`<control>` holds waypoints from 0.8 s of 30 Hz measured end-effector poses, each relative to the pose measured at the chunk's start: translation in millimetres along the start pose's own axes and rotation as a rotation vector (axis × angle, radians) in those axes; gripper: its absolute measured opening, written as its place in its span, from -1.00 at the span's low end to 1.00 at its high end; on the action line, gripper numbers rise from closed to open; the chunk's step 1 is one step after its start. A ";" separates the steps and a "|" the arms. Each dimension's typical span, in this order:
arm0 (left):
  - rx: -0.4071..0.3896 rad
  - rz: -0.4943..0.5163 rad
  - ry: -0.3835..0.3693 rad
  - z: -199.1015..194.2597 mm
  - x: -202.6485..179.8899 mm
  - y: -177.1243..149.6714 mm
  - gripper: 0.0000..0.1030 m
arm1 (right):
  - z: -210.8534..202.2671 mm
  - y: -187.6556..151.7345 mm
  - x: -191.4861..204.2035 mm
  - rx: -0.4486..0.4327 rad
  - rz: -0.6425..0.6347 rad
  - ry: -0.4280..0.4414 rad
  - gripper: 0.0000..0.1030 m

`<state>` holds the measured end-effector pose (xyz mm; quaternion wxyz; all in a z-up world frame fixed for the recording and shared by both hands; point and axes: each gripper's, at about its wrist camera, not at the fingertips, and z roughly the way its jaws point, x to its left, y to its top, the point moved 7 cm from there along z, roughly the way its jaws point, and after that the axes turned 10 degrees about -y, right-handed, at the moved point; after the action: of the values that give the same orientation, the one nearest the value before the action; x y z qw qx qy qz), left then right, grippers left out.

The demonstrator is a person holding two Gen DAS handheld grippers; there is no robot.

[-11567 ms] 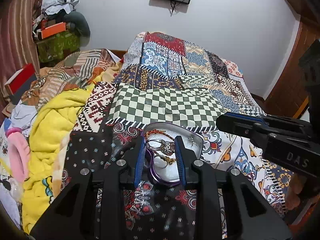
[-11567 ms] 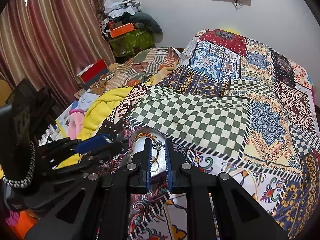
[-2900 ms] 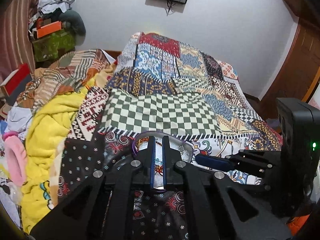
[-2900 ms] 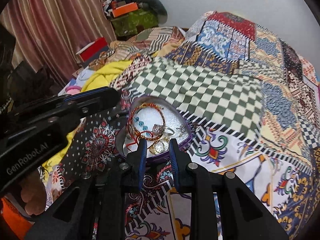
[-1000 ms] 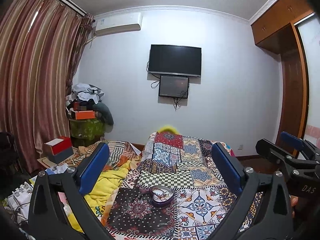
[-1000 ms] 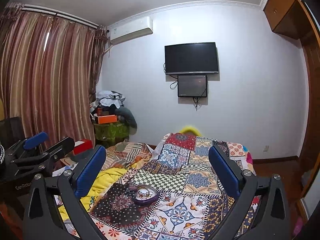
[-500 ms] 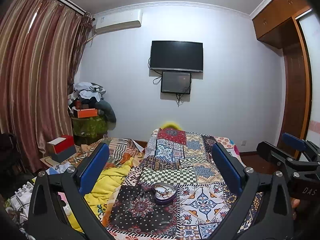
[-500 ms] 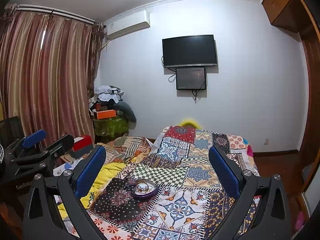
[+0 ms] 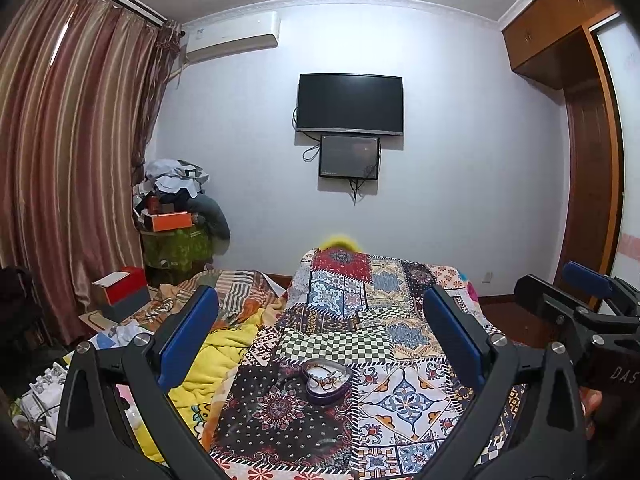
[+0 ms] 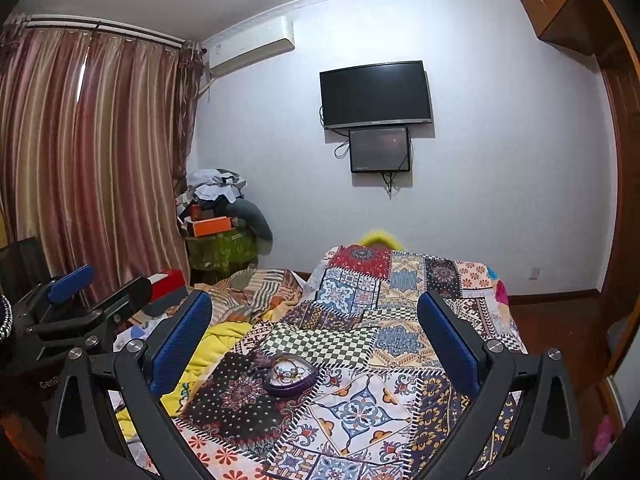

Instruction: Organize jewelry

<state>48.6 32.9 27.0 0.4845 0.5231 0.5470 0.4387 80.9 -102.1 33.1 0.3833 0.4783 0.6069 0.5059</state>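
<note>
Left wrist view gave me the left claw [image 9: 322,340] spread wide, blue pads far apart and pinching nothing, held well above the bed [image 9: 404,396]. Between its fingers, far below, I saw the purple heart-shaped tin [image 9: 327,383] lying on the patchwork quilt, just in front of the green checked patch. Inside it I could pick out a tangle of jewelry [image 9: 325,378], but at that range I could not tell one piece from another. The right claw [image 9: 576,286] poked in at the right edge; only part of it showed there, the rest cut off by the frame.

From the right wrist view, the right claw [image 10: 314,338] was likewise spread wide and empty, with the tin [image 10: 289,373] small between its fingers and its contents a blur of beads and metal. The left claw [image 10: 98,282] showed at the left edge, its body partly out of frame. The near end of the bed was hidden behind the black claw arms in both views
</note>
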 end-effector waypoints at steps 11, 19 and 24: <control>0.004 -0.015 -0.004 0.5 2.8 0.4 0.99 | 3.5 -0.8 -2.4 0.012 0.010 0.006 0.98; 0.007 -0.026 -0.017 -0.5 4.5 1.8 0.99 | 3.7 -1.6 -2.3 0.014 0.008 0.007 0.98; 0.007 -0.036 -0.022 -1.5 6.3 2.4 0.99 | 4.3 -1.6 -1.9 0.015 0.006 0.008 0.98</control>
<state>47.6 39.4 29.2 0.4963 0.5196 0.5525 0.4224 85.2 -102.9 30.7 0.3757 0.4808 0.6108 0.5045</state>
